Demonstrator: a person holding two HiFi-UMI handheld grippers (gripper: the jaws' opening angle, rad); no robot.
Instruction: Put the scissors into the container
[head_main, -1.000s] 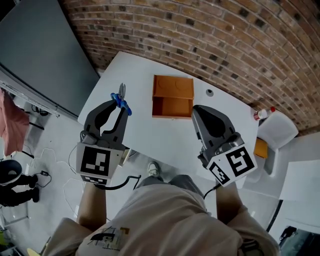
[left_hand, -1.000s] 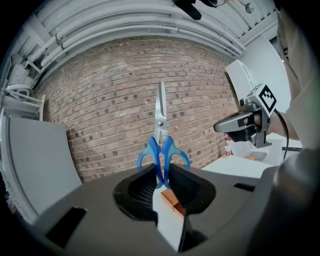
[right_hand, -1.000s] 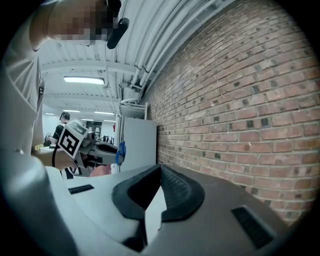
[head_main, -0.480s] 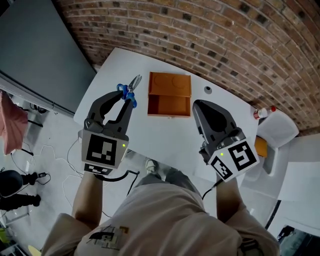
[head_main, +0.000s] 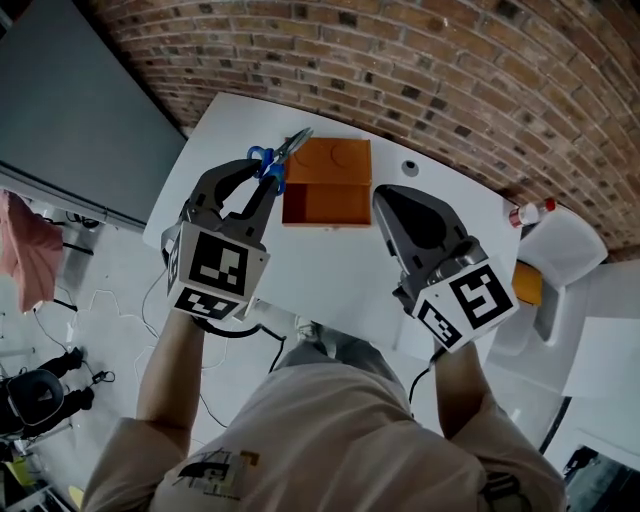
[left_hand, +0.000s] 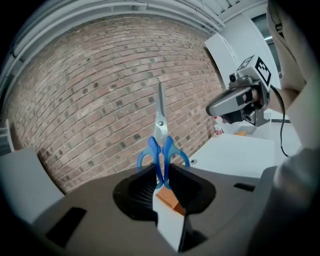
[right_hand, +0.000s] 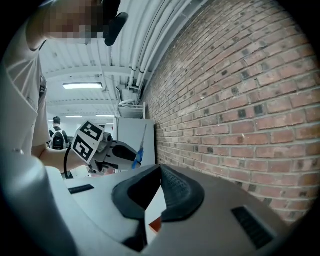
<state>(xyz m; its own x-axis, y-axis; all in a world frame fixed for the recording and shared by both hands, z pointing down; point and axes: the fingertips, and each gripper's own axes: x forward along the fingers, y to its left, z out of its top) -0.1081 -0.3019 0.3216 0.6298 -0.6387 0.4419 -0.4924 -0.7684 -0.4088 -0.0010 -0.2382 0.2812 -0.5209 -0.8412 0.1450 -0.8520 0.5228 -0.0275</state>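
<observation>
The left gripper (head_main: 258, 175) pinches the scissors (head_main: 283, 158) by the handles, blades over the container's (head_main: 325, 200) left edge, seemingly for dropping in. The right gripper (head_main: 385, 197), pressed together and empty, hangs right of it.

Both bare forearms reach forward, side by side. The left gripper (head_main: 263, 178) has its jaws clamped on scissors (head_main: 281, 160). The right gripper (head_main: 388, 200) has its jaws together, empty.
</observation>
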